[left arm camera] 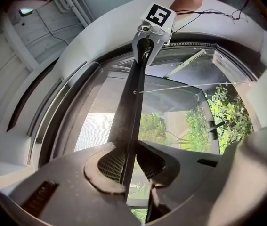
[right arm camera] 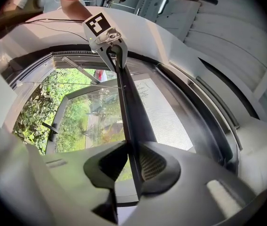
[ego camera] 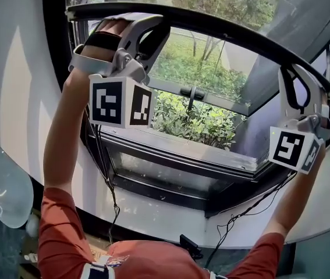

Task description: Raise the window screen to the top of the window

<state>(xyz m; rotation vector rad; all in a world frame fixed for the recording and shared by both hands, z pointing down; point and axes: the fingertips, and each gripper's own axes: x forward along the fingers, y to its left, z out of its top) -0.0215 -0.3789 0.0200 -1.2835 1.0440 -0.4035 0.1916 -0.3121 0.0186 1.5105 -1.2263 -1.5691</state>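
Clamping the screen bar (ego camera: 211, 23), left gripper (left arm camera: 129, 161) and right gripper (right arm camera: 132, 163) each hold one end of it.

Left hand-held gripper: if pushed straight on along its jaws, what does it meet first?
The left hand-held gripper is shut on the slim dark screen bar; beyond it, probably the glass window pane, depth unclear.
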